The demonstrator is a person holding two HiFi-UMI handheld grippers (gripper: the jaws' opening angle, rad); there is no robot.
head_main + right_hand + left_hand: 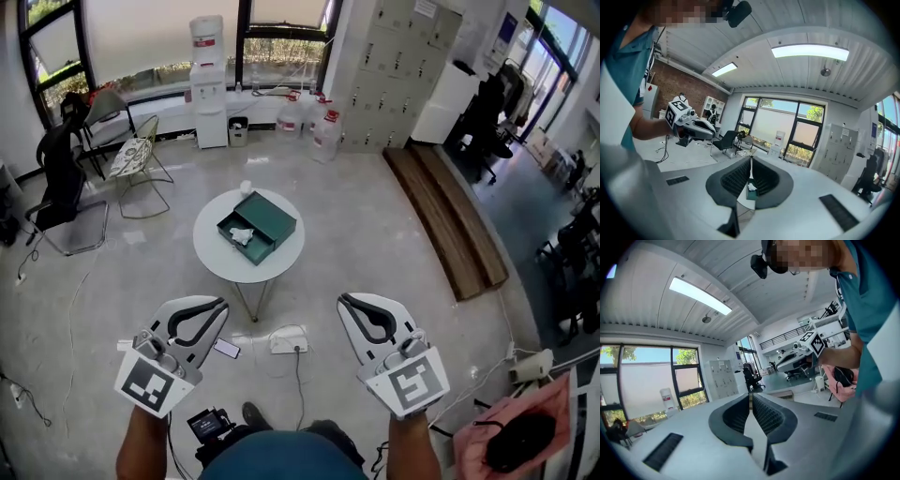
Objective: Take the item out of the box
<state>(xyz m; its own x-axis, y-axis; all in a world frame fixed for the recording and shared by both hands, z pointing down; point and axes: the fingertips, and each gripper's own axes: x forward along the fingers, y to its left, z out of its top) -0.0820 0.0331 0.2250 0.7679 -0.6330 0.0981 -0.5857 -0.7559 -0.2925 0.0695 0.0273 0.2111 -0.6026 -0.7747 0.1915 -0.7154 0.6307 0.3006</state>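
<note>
A dark green box (258,226) lies open on a round white table (217,255), well ahead of me in the head view. A crumpled white item (242,235) rests inside it. My left gripper (223,302) and right gripper (343,298) hover side by side above the floor, short of the table, both shut and empty. In the right gripper view the box (752,192) with the item (752,186) shows small, just behind the closed jaws of that gripper (751,159). The left gripper view shows its own gripper (750,394) shut, pointing across the room.
A power strip (288,344) and cables lie on the floor between me and the table. Chairs (141,159) stand at the left, a water dispenser (208,80) and bottles (314,122) by the windows, a wooden bench (445,220) at the right, a pink bag (516,436) near my right.
</note>
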